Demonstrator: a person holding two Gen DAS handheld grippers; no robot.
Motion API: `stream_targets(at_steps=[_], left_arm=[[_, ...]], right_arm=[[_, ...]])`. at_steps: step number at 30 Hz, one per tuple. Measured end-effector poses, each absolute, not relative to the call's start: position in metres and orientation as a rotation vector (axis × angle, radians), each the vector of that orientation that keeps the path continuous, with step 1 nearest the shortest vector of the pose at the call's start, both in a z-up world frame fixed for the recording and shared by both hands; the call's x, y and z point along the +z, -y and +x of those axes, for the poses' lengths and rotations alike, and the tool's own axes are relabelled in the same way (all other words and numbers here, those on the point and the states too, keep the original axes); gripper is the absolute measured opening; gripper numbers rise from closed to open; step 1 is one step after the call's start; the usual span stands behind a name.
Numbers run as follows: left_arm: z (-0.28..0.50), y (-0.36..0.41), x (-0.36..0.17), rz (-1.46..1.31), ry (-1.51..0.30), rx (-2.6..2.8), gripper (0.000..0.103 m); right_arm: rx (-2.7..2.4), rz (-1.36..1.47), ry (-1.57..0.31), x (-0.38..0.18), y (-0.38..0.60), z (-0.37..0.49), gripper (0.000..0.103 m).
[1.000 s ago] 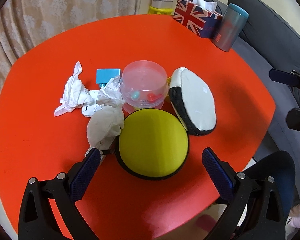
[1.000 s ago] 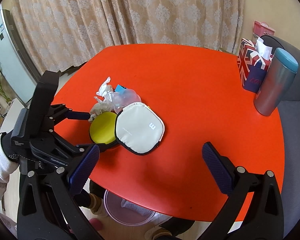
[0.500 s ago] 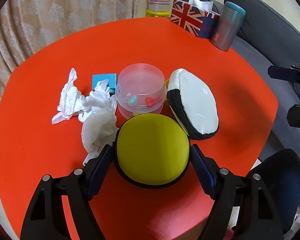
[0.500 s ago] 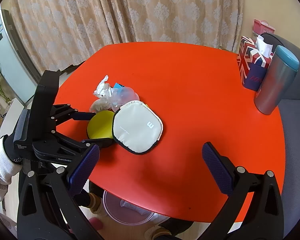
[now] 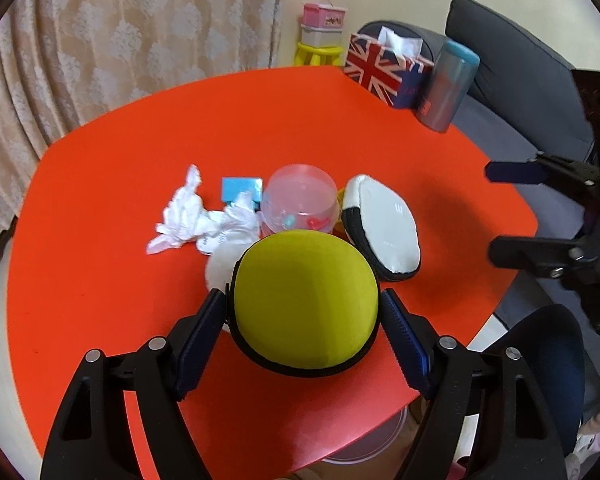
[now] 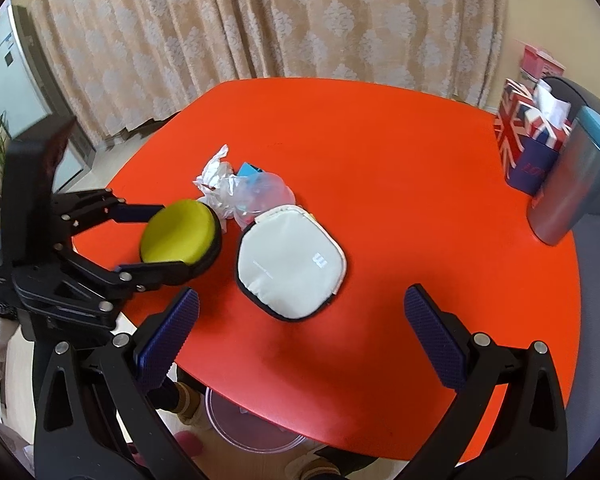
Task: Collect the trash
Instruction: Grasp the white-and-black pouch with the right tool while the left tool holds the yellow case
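Two hand-held grippers: the left hand-held gripper (image 5: 304,320) clamps one yellow round case (image 5: 306,300), the right hand-held gripper (image 6: 300,328) gapes empty above one white pouch (image 6: 290,262) and two crumpled tissues (image 5: 180,216).

1. The yellow round case (image 5: 306,300) covered the lower part of a crumpled tissue (image 5: 220,262) at mid-frame.
2. The contents of the clear plastic tub (image 5: 300,200) were too blurred to name: only a teal and a red speck showed.
3. A clear bin (image 6: 252,424) under the counter (image 6: 380,160) showed only its rim at the lower edge of the right wrist view.
4. The tumbler (image 6: 576,188) was cut by the right edge.
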State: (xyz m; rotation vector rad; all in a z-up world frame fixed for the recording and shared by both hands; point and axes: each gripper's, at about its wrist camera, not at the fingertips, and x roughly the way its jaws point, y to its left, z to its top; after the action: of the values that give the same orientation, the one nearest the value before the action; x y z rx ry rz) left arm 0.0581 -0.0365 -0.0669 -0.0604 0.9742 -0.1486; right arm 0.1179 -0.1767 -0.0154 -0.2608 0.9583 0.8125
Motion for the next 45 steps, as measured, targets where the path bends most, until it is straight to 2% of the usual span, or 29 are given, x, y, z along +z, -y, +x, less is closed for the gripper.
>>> stream_targets(at_steps=[23, 25, 26, 27, 34, 45], left_arm=[[0.046, 0.005, -0.049, -0.123, -0.916, -0.116, 0.075], [0.045, 0.003, -0.051, -0.125, -0.918, -0.116, 0.075], [0.044, 0.002, -0.052, -0.126, -0.919, -0.115, 0.075], [0.044, 0.002, -0.052, -0.127, -0.92, -0.115, 0.075], [0.042, 0.001, -0.055, -0.128, -0.919, -0.116, 0.075], [0.023, 0.012, -0.041, -0.124, -0.88, -0.125, 0.075]], right_arm=[[0.934, -0.382, -1.074, -0.076, 0.122, 0.15, 0.1], [0.935, -0.384, -1.073, -0.077, 0.121, 0.15, 0.096], [0.935, -0.384, -1.073, -0.078, 0.121, 0.15, 0.087], [0.935, -0.385, -1.076, -0.078, 0.121, 0.151, 0.087], [0.913, -0.386, -1.03, -0.068, 0.125, 0.145, 0.086], [0.89, -0.316, -0.948, -0.016, 0.154, 0.112, 0.086]])
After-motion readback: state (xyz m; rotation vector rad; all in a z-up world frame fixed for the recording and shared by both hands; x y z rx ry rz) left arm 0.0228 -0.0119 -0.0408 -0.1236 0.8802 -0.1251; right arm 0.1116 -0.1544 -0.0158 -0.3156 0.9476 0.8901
